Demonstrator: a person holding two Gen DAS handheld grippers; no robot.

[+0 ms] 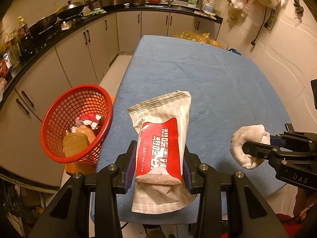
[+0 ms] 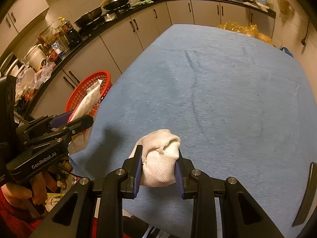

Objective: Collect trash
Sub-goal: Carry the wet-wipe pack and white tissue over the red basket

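Left gripper [image 1: 158, 164] jaws are partly closed, clamping the wet wipe packet [image 1: 161, 136] above the blue table [image 1: 208, 75], beside the red basket [image 1: 79, 123] for disposal. Right gripper [image 2: 158, 170] likewise clamps a balled white sock [image 2: 160, 158], awaiting its drop

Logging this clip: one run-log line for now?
left tongs: wet-wipe pack | right tongs: white sock | red basket: part-filled

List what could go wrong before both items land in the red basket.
1. The wet wipe packet is clamped low in the left gripper; its long free top may flop and catch the red basket rim.
2. The basket sits off the blue table edge, already holding trash; the white sock in the right gripper could miss it.
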